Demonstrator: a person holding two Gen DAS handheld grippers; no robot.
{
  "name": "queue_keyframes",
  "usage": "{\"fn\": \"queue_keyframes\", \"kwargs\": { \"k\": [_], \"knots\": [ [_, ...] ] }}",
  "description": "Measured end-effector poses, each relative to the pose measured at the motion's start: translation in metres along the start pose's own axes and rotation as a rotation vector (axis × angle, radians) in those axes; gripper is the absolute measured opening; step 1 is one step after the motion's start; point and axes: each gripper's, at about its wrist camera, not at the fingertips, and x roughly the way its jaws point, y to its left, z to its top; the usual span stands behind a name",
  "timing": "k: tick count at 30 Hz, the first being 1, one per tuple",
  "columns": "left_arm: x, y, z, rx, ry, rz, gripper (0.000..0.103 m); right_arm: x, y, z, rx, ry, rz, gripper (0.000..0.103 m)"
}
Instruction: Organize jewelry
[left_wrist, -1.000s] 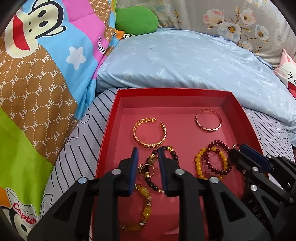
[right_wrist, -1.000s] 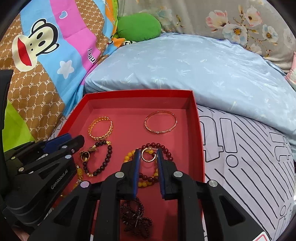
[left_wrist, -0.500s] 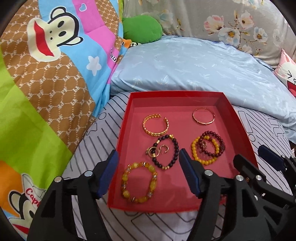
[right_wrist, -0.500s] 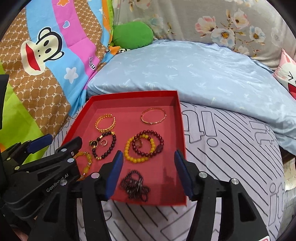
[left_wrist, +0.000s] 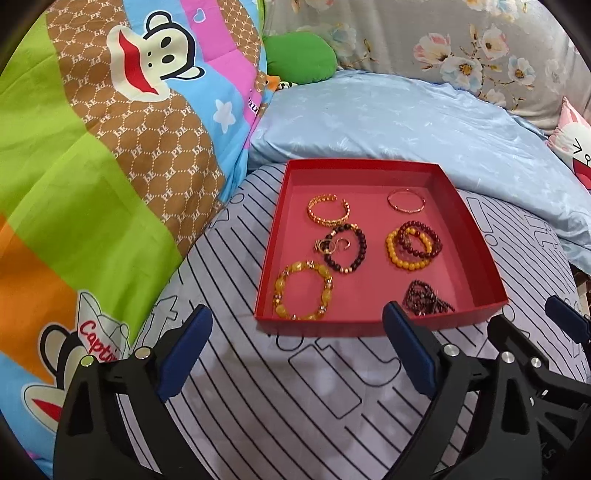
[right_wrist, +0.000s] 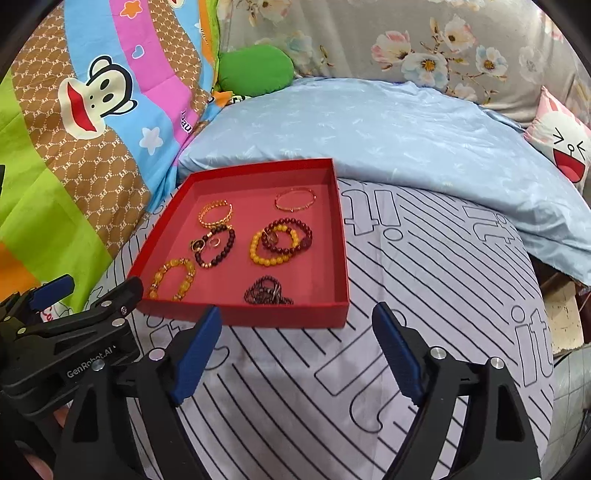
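A red tray (left_wrist: 476, 236) (right_wrist: 341, 258) lies on the striped bedsheet. It holds a gold cuff (left_wrist: 328, 209), a thin rose-gold bangle (left_wrist: 405, 200), a dark bead bracelet with small gold rings (left_wrist: 345, 248), a yellow and a maroon bead bracelet overlapped (left_wrist: 413, 244), an amber bracelet (left_wrist: 303, 290) and a dark beaded heap (left_wrist: 426, 297). My left gripper (left_wrist: 297, 341) is open and empty, in front of the tray. My right gripper (right_wrist: 297, 334) is open and empty, at the tray's near edge.
A light blue pillow (left_wrist: 399, 122) lies behind the tray. A colourful cartoon quilt (left_wrist: 92, 166) rises at the left. A green cushion (right_wrist: 255, 68) and floral bedding (right_wrist: 424, 48) are at the back. The bed edge drops off at the right (right_wrist: 561, 314).
Both grippers opened, letting go of small gold rings in the tray, and pulled back from over the tray to in front of it.
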Motion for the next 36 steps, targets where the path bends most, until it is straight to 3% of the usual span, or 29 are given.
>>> {"fn": "queue_keyframes", "kwargs": {
  "k": [21,23,36],
  "knots": [
    [-0.025,0.001,-0.026,0.026,0.013,0.024,0.09,-0.022,-0.001,-0.028,-0.002,-0.002,-0.022,0.088],
    [-0.024,0.002,-0.027,0.02,0.01,0.029,0.09,-0.022,-0.003,-0.028,0.007,-0.007,-0.027,0.097],
    [-0.017,0.004,-0.024,0.01,0.006,0.022,0.092,-0.017,-0.001,-0.02,0.0,-0.003,-0.017,0.097]
  ]
}}
